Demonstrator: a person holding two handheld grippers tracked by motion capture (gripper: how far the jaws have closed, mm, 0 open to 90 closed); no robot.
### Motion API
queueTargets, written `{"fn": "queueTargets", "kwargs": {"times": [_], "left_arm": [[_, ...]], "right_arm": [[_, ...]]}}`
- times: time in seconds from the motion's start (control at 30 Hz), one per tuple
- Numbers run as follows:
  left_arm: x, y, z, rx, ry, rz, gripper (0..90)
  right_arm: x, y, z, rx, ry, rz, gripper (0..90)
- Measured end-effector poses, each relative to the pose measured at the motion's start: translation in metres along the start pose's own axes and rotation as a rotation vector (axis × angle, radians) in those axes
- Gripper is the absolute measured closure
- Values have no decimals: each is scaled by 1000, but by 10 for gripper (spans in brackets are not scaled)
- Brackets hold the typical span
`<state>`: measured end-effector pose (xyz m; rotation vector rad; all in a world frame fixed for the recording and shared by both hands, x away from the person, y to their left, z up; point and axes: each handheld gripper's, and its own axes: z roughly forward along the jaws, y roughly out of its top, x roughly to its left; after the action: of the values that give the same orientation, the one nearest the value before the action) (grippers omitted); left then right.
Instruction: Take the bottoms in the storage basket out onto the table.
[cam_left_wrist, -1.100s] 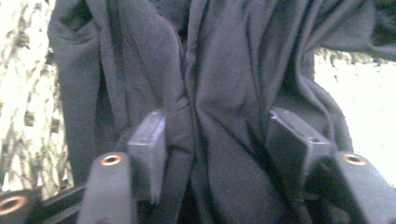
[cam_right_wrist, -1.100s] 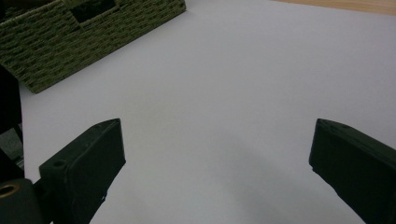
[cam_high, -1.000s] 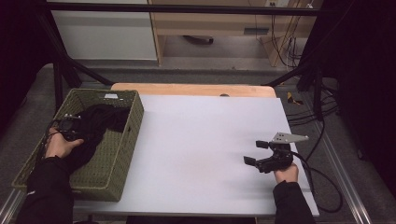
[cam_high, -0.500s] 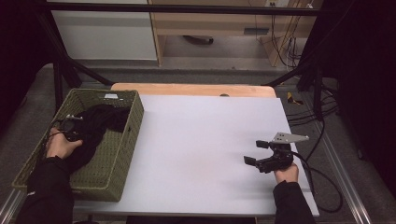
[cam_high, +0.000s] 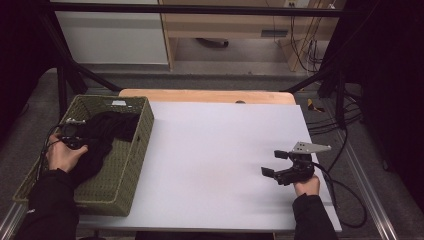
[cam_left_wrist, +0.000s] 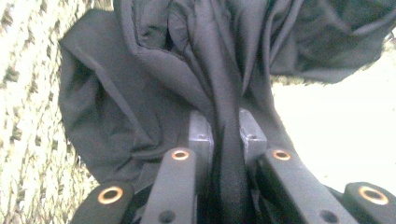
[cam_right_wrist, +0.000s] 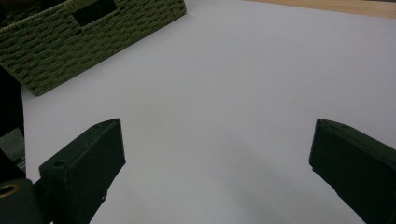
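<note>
A white tabletop (cam_high: 225, 150) is lying under soft light, with a wooden board (cam_high: 210, 96) showing along its far edge. Beyond it, a grey floor (cam_high: 230, 80) is stretching to a white cabinet (cam_high: 112, 35) and a wooden unit (cam_high: 235, 22). Black frame bars (cam_high: 200, 9) are crossing overhead, cables (cam_high: 302, 47) are hanging at the right, and darkness is closing in on both sides.

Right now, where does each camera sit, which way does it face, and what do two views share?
High view: above the person's side, facing forward and down on the table; both forearms and hands show.
Left gripper view: on the left gripper, facing the black cloth pinched between its jaws.
Right gripper view: on the right gripper, jaws apart over the table.
Shared: the green basket.
</note>
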<state>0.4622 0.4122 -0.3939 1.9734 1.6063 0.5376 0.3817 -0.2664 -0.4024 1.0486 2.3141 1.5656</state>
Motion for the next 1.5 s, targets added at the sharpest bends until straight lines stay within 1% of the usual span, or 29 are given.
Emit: {"fn": "queueTargets", "kwargs": {"times": [0.1,0.2,0.3,0.4,0.47,0.57,0.6,0.63,0.77,0.87,0.9,0.93,1.1,1.2,1.27,1.37,1.43,1.5], "left_arm": [[-2,2,-5,-22,0,0,799],[-4,3,-10,-55,-26,-12,800],[-6,5,-14,-76,-40,-15,800],[-7,6,-20,-117,-56,-20,801],[-8,6,-22,-130,-67,-20,801],[-9,7,-25,-155,-68,-13,801],[-9,7,-26,-165,-79,-23,801],[-9,7,-27,-174,-82,-23,800],[-10,7,-29,-182,-89,-18,801],[-11,8,-32,-209,-87,-7,801],[-11,8,-32,-214,-94,-11,801],[-11,8,-33,-217,-95,-3,801],[-12,8,-36,-239,-111,-7,801],[-12,8,-37,-244,-118,-6,800],[-13,8,-38,-247,-116,5,800],[-14,9,-39,-262,-124,-2,801],[-14,9,-41,-268,-121,8,801],[-14,9,-42,-272,-128,11,800]], "right_arm": [[0,0,0,0,0,1,40],[0,0,0,1,0,1,40],[0,0,0,-2,1,1,40],[0,0,0,0,0,2,40],[0,0,0,-2,0,3,40],[0,0,0,-2,-1,3,40],[0,0,0,-3,0,5,40],[0,0,0,-3,-1,5,40],[0,0,0,-4,2,3,40],[0,0,0,-2,1,1,40],[0,0,0,-4,2,4,40],[0,0,0,-3,1,3,40],[0,0,0,-6,3,2,40],[-1,0,-1,-4,3,2,40],[-1,0,0,-4,2,3,40],[-1,0,1,-1,1,3,40],[-1,0,1,0,1,0,40],[0,0,1,-2,4,-1,40]]}}
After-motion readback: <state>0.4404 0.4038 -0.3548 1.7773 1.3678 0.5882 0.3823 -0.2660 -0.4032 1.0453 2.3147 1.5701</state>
